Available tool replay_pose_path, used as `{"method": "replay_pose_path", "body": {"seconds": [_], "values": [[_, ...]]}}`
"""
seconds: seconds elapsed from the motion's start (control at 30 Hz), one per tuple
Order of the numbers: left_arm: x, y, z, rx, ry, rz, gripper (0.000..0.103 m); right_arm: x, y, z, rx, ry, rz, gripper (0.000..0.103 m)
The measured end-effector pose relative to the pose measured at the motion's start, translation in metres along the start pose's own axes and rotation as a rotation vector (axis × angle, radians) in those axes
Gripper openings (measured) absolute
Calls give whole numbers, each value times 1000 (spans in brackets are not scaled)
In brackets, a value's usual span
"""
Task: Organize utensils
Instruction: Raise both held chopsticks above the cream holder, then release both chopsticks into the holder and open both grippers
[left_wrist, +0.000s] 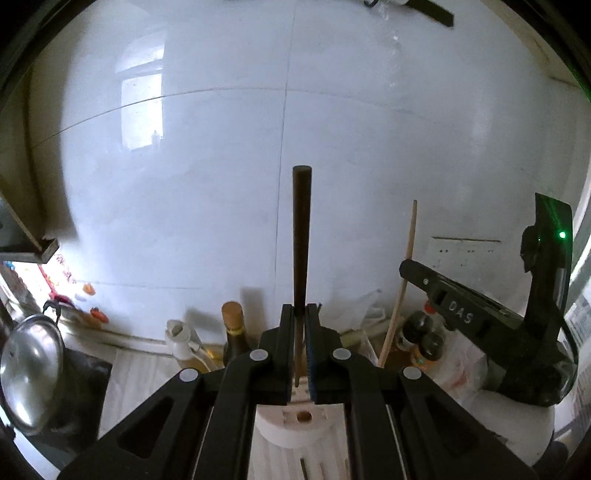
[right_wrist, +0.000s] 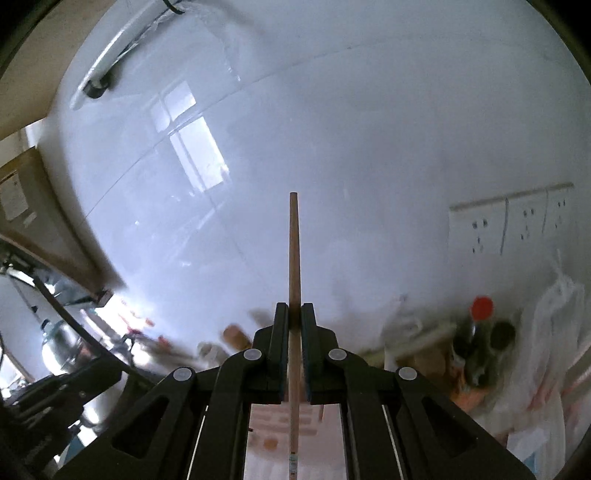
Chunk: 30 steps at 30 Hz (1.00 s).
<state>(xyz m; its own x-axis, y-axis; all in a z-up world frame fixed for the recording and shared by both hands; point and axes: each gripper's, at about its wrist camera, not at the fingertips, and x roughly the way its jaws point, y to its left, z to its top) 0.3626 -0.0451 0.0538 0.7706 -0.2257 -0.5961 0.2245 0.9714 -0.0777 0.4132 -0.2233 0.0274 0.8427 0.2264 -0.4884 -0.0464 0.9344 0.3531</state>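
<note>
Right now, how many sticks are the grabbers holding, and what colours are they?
Dark brown chopstick in the left gripper: 1
Light wooden chopstick in the right gripper: 1
Total: 2

Black left gripper (left_wrist: 300, 310) linkage, silver rivets, blue-lined pads (left_wrist: 311, 354)
</note>
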Motion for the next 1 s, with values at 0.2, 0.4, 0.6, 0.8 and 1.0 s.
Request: {"method": "replay_pose_path", "body": {"seconds": [0.2, 0.4, 0.6, 0.8, 1.0], "values": [[49, 9, 3, 22, 72, 23, 3, 45, 3, 7, 0, -38, -35, 6], [89, 24, -9, -1, 154, 33, 3, 79, 6, 1, -21, -67, -60, 6], [118, 38, -21, -27, 222, 32, 3, 103, 8, -6, -69, -78, -84, 6], [121, 42, -24, -54, 227, 73, 9, 118, 7, -19, -91, -3, -69, 7], [114, 42, -24, -68, 208, 121, 41, 113, -1, -38, -91, 102, -40, 21]]}}
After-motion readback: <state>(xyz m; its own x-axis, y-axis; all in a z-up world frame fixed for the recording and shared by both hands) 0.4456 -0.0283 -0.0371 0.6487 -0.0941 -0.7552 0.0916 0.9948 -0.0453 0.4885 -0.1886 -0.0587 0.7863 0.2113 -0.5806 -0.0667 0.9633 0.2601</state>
